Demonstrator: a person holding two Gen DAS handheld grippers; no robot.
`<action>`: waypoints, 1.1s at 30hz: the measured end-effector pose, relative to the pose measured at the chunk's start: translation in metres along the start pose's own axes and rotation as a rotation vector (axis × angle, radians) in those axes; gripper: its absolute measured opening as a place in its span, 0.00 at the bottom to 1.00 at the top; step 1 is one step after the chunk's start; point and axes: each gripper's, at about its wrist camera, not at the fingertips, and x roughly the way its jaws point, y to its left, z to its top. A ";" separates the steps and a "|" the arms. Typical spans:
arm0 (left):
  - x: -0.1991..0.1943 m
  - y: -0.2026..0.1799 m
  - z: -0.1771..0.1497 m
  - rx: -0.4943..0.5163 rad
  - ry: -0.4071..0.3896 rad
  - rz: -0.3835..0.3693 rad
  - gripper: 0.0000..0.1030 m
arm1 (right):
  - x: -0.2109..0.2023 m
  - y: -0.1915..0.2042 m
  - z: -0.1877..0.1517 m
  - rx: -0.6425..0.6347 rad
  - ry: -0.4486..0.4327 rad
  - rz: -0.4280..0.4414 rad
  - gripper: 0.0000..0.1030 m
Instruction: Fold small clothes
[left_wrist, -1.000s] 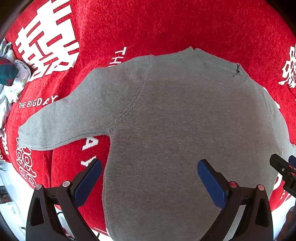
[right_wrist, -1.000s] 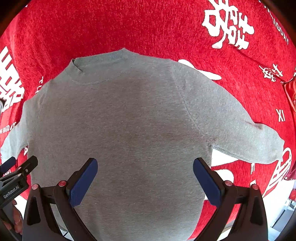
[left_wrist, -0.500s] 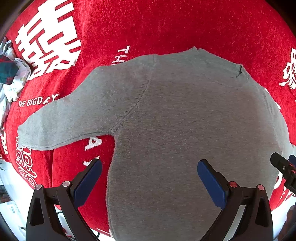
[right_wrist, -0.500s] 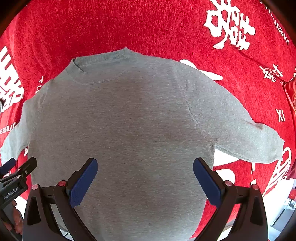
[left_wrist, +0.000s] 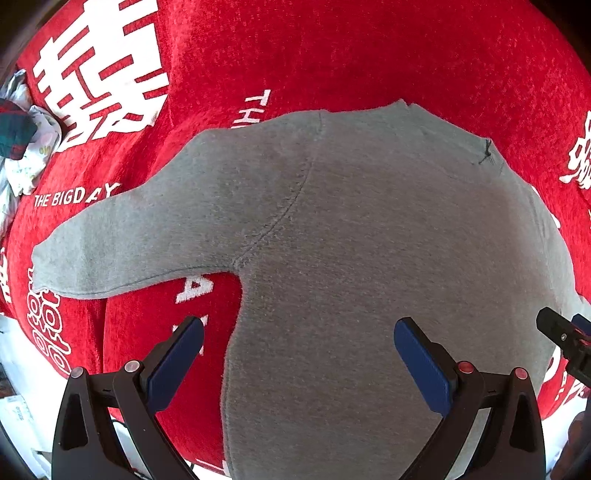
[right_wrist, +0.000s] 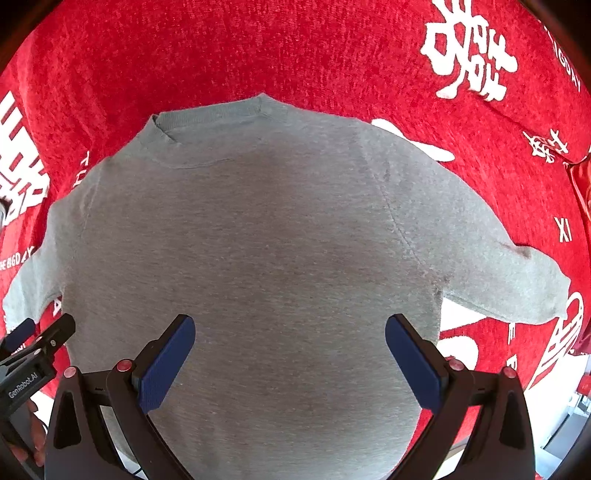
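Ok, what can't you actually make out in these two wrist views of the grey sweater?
- Grey sweater hem: cut off by the bottom edge and hidden behind each claw's frame, both views.
- Crumpled cloth pile: cropped by the left edge, left wrist view; items unclear.
- Cuff of the right sleeve: out of the left wrist view.
- Sweater underside: hidden against the red blanket.

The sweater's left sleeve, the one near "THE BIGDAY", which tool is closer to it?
Left. The left tool hangs open by that sleeve's armpit; the right tool is open over the sweater's other half.
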 end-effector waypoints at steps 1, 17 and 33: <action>0.000 0.002 0.000 -0.004 0.000 -0.001 1.00 | 0.000 0.002 0.001 -0.004 0.000 0.002 1.00; 0.022 0.118 -0.011 -0.250 -0.054 -0.061 1.00 | 0.004 0.100 -0.010 -0.200 0.025 0.212 1.00; 0.094 0.261 -0.008 -0.611 -0.191 -0.300 1.00 | 0.019 0.163 -0.031 -0.333 0.087 0.197 1.00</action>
